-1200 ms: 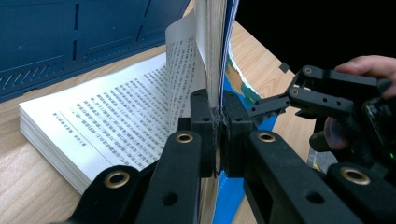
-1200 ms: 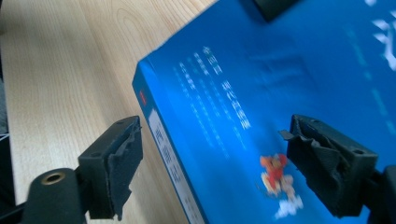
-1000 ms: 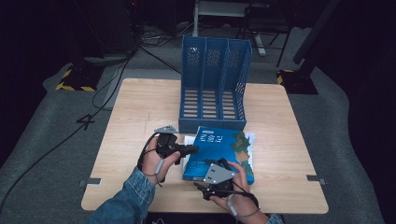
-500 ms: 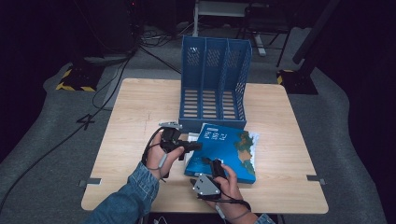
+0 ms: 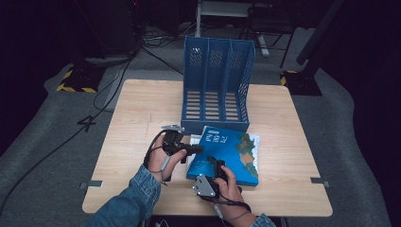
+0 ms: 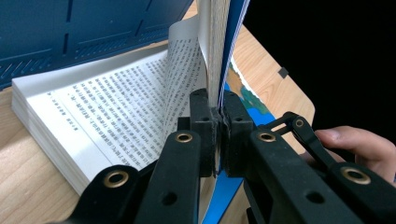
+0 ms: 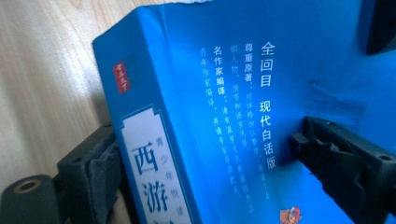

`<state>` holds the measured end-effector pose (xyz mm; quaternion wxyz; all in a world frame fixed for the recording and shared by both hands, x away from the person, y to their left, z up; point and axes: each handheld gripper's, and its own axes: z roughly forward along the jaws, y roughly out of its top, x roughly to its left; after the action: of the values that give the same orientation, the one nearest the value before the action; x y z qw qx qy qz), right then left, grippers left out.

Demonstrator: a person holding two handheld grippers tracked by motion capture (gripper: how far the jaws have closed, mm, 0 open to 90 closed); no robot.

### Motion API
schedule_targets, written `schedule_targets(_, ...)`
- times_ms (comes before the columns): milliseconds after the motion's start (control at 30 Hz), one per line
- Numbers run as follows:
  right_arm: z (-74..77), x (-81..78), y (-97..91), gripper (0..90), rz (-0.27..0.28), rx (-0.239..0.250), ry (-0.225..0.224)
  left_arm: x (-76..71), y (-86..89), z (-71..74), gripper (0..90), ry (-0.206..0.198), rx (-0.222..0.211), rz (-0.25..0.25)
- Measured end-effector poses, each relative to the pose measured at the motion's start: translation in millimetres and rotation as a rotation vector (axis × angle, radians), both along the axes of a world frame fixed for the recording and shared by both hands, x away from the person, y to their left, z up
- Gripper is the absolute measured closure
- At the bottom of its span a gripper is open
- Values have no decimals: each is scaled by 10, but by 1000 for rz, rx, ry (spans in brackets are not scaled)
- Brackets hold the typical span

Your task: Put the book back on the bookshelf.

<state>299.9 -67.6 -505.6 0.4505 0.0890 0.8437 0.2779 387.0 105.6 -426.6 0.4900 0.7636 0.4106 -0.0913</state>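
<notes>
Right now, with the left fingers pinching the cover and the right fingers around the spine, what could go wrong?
1. The left gripper is shut on only the cover and a few pages of the book; lifting may bend or tear them.
2. The right gripper has just been opening, its fingers straddling the spine; the book may slip.
3. The file rack stands close behind; a swing could knock it.

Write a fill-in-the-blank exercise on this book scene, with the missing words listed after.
1. The left tool is shut on the book's front ____ and some pages.
2. The blue file rack standing behind the book has ____ compartments.
3. The right tool straddles the book's ____, one jaw at each side.
4. The wooden table stands on a ____ carpet.

Missing words: cover; three; spine; grey
</notes>
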Motion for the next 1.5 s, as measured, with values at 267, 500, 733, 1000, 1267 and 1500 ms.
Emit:
schedule_targets(267, 12, 63, -34, 79, 28, -2, 41, 18, 4, -36, 849, -36, 21, 19)
schedule_targets(500, 171, 57, -93, 320, 64, -21, 82, 112, 123, -134, 731, 36, 5, 61)
schedule_targets(733, 243, 158, -186, 306, 41, -40, 132, 149, 112, -226, 850, 125, -30, 22)
schedule_targets(1000, 188, 206, -152, 204, 41, -28, 87, 143, 117, -220, 868, 153, -97, 11)
schedule_targets(1267, 105, 313, -86, 85, 12, -36, 19, 135, 86, -215, 868, 150, -87, 9)
schedule_targets(1500, 57, 381, -63, 169, -17, -103, 42, 132, 51, -251, 861, 118, -11, 18)
